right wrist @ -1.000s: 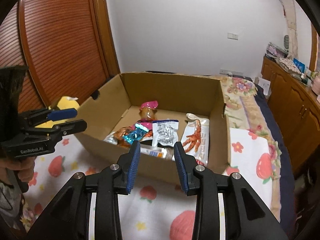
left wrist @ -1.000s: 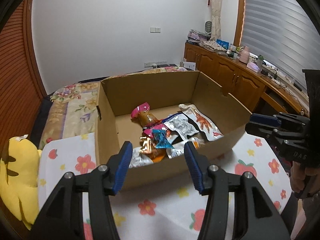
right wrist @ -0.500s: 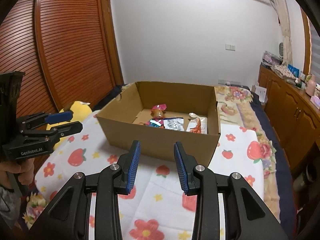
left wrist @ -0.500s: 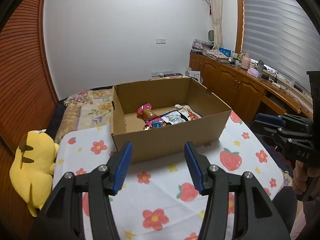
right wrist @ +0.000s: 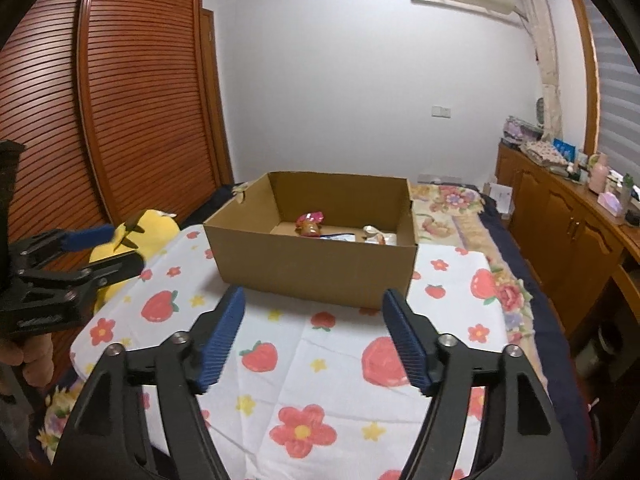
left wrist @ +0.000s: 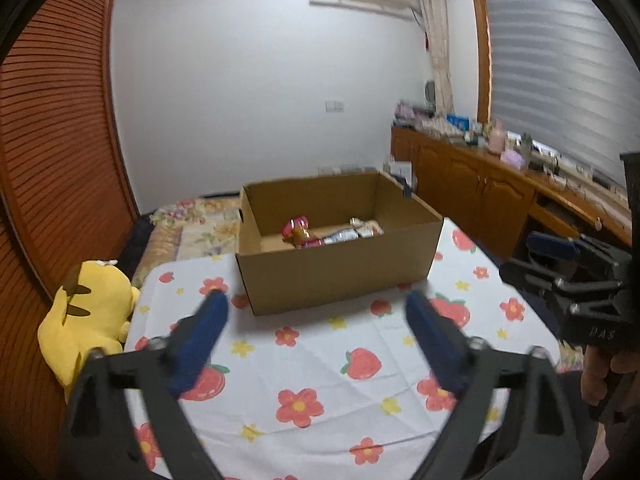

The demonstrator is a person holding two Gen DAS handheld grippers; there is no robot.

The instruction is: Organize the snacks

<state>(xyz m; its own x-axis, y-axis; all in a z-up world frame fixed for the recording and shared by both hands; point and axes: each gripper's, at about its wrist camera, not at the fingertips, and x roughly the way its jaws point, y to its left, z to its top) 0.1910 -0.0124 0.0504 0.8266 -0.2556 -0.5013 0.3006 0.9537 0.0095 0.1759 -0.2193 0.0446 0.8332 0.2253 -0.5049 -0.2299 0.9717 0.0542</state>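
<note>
Both grippers have pulled right back from the cardboard box (left wrist: 340, 256) now: a second ago they hung over its rim, looking down on the snack packets (left wrist: 332, 234); now the box sits well ahead of them on the flowered tablecloth (left wrist: 320, 360) covering the table. And look, the jaws have swung wide apart on both sides: the left gripper (left wrist: 316, 336) was half spread and is now fully splayed, blurred as it goes, and the right gripper (right wrist: 314, 336) has gone from nearly together to wide open, nothing between its blue pads. The snacks lie in the box, the pink-topped packet (right wrist: 310, 224) toward the back, silver and white wrappers beside it. No loose snack shows on the cloth, so this reads as the sorting done and the person backing off. The yellow plush toy (left wrist: 88, 312) sits off to the left.
</note>
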